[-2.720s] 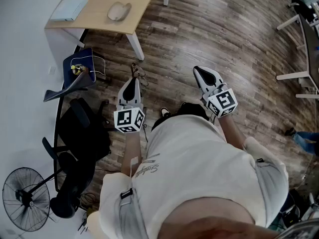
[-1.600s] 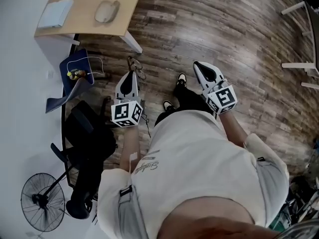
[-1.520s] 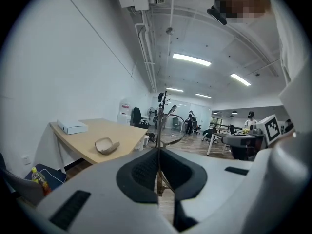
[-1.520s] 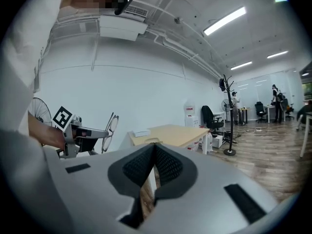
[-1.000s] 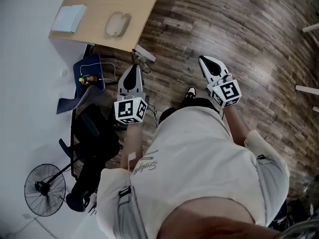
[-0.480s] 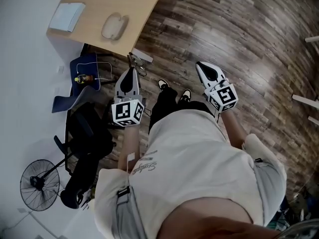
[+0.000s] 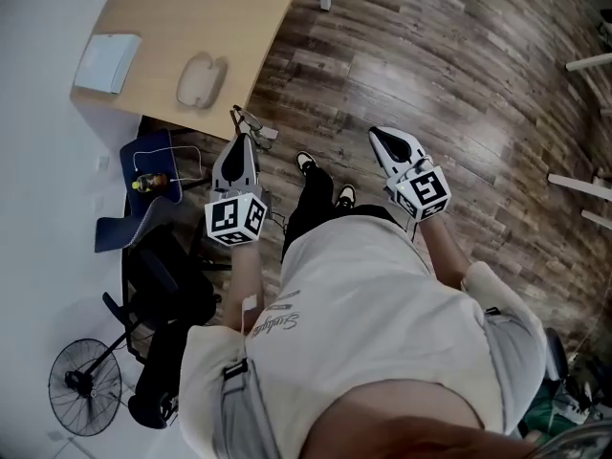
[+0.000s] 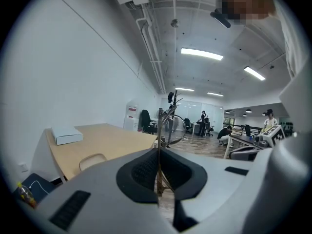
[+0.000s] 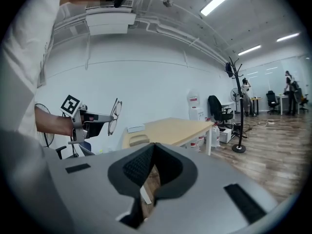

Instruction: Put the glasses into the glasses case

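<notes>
1. Left tongs (image 7: 238, 143): clamped on the glasses (image 7: 245, 122), with the lenses projecting ahead of the tips.
2. Right tongs (image 9: 155, 145): closed together and carrying nothing. They are held level with the left, well apart from it.
3. Change: over the last few seconds the person has walked up to the desk (image 7: 191, 8). The glasses, previously over bare floor (image 7: 459, 75), now hang just at the desk's curved front edge. The approach is judged almost complete, and what remains is a reach over the desk top.
4. Glasses case (image 7: 196, 79): lies on the desk near that front edge, just beyond the glasses. It cannot be determined whether it is open.
5. White box (image 7: 107, 62): lies farther left on the desk, apart from the case.
6. Clearance: a chair (image 7: 167, 285), a blue bag (image 7: 143, 170) and a fan (image 7: 86, 387) crowd the floor on the left. The floor to the right is open.
</notes>
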